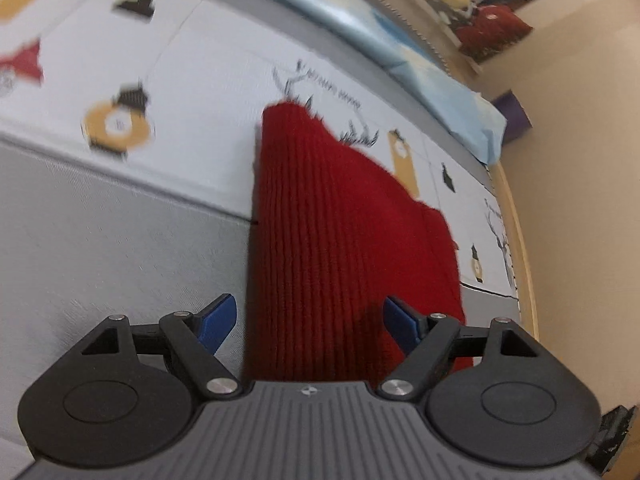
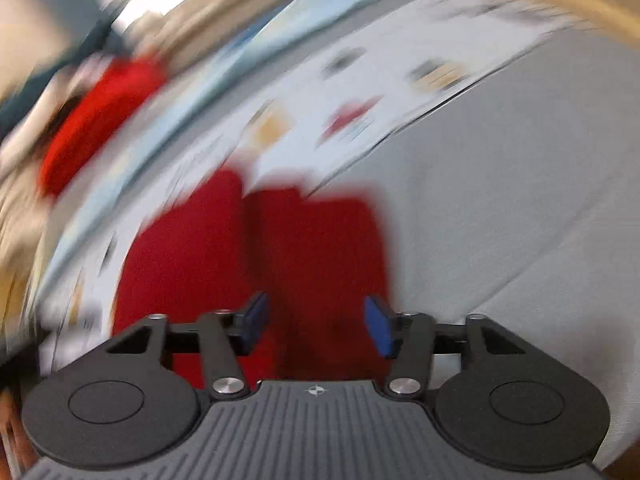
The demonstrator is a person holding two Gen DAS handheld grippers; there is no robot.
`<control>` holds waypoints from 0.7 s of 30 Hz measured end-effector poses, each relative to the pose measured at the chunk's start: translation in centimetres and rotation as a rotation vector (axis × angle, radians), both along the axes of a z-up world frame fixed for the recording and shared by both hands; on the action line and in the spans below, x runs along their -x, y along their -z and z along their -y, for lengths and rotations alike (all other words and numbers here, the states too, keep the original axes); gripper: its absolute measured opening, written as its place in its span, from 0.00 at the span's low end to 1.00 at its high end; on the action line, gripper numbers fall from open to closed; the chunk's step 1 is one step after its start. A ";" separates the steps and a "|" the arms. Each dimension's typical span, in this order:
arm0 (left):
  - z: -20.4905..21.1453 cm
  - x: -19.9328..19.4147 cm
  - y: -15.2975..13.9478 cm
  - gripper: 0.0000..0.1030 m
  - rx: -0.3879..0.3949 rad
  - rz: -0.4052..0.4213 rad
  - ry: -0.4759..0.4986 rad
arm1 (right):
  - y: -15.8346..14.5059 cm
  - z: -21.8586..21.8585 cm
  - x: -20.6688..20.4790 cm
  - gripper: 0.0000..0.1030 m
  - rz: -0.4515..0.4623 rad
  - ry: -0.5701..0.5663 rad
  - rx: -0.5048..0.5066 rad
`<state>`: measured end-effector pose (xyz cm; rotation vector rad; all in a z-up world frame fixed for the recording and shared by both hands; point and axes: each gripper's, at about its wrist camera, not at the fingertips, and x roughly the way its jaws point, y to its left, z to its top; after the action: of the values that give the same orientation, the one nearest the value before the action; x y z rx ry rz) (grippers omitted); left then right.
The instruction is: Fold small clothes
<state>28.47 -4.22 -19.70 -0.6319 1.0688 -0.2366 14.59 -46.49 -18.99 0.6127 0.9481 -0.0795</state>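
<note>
A red ribbed knit garment (image 1: 340,232) lies on the patterned white cloth (image 1: 208,80), stretching away from my left gripper (image 1: 310,324). The left gripper is open, its blue pads to either side of the garment's near end, and holds nothing. In the right wrist view the same red garment (image 2: 256,256) lies blurred just ahead of my right gripper (image 2: 316,326), with a fold line or gap down its middle. The right gripper is open and empty, with its pads above the garment's near edge.
A grey surface (image 1: 100,248) borders the patterned cloth. A light blue sheet (image 1: 400,52) lies at the far side. A shelf with yellow and red items (image 1: 488,28) stands beyond, by a beige wall. The right wrist view is heavily motion-blurred, with another red item (image 2: 96,120) far left.
</note>
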 end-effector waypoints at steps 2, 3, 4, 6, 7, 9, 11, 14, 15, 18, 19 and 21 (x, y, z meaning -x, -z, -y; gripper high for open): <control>0.0 0.0 1.7 0.85 0.084 -0.021 -0.030 | 0.7 1.6 -0.4 0.56 -0.013 0.057 -0.023; -0.2 -0.1 2.3 0.86 0.119 -0.034 -0.045 | 1.7 1.9 -0.8 0.56 -0.041 0.045 -0.053; -0.2 -0.2 2.8 0.87 0.146 -0.044 -0.057 | 2.7 1.9 -1.2 0.56 -0.079 0.020 -0.077; 0.2 -0.4 3.5 0.90 0.164 -0.052 -0.062 | 4.6 1.4 -1.9 0.56 -0.161 -0.032 -0.124; 0.6 -0.4 3.6 0.91 0.155 -0.048 -0.058 | 5.2 1.0 -2.1 0.56 -0.179 -0.051 -0.145; 1.3 -0.7 3.5 0.92 0.132 -0.044 -0.046 | 5.8 0.1 -2.5 0.59 -0.191 -0.078 -0.141; 1.7 -0.7 3.2 0.89 0.104 -0.040 -0.040 | 6.0 -0.7 -2.9 0.60 -0.193 -0.095 -0.115; 1.9 -0.3 1.5 0.60 0.051 -0.008 -0.028 | 6.2 -1.3 -3.3 0.34 -0.196 -0.094 -0.124; 2.1 -0.1 0.4 0.56 0.020 0.029 0.000 | 6.1 -1.5 -3.3 0.29 -0.191 -0.092 -0.147; 2.3 0.7 -2.7 0.54 -0.068 0.108 0.063 | 4.9 -2.9 -3.5 0.24 -0.170 -0.116 -0.099; 1.8 0.9 -3.7 0.53 -0.089 0.122 0.067 | 4.6 -3.5 -3.6 0.18 -0.164 -0.122 -0.106; 0.3 1.2 -5.7 0.53 -0.124 0.147 0.070 | 3.8 -4.7 -3.8 0.14 -0.134 -0.122 -0.146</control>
<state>27.31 -4.53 -14.01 -0.4591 0.9568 -0.2707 18.40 -41.82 -22.78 0.6891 1.1263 0.0581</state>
